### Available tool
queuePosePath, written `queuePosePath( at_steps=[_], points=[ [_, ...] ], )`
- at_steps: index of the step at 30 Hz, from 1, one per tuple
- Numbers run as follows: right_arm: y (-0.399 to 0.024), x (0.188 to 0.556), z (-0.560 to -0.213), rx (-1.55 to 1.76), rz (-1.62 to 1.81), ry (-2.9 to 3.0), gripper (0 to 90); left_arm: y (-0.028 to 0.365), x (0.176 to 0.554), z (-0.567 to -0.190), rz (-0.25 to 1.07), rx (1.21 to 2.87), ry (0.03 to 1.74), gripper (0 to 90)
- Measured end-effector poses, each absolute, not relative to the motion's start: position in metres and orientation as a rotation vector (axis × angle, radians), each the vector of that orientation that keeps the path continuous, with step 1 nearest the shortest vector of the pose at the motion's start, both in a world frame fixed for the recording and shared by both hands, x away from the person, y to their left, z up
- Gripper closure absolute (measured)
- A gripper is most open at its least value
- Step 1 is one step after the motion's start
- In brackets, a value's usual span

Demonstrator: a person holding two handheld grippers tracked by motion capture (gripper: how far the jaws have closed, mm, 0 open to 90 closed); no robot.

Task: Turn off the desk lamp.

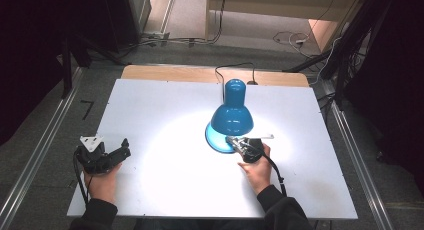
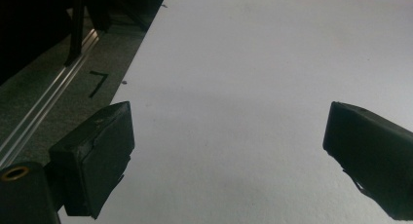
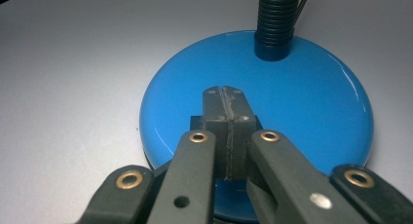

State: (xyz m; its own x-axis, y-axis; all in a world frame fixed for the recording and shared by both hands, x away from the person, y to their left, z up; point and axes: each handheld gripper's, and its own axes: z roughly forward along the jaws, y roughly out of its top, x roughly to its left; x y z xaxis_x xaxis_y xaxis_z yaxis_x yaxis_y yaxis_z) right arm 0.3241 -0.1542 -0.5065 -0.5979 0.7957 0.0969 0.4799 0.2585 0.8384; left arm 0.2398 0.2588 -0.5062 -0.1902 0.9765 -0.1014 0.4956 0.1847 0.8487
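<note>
One blue desk lamp [image 1: 231, 115] stands lit at the far middle of the white table [image 1: 150, 105], and two grippers work over the near half. The left gripper [image 1: 123, 149] rests at the near left edge, well apart from the lamp, jaws spread wide with nothing between them. The right gripper [image 3: 225, 98], held low and level, is clenched tight, its joined tips over the lamp's round base [image 3: 311, 107] just before the black switch [image 3: 196, 121].
</note>
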Motion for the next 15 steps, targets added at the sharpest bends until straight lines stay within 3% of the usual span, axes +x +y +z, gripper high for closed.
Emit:
queuePosePath(
  at_steps=[15],
  points=[
    [-0.1563,0.3311,-0.5092,1.194,1.281,2.166,88.3,0.2587,0.2401,-0.5066,0.906,1.391,1.785,5.4]
  ],
)
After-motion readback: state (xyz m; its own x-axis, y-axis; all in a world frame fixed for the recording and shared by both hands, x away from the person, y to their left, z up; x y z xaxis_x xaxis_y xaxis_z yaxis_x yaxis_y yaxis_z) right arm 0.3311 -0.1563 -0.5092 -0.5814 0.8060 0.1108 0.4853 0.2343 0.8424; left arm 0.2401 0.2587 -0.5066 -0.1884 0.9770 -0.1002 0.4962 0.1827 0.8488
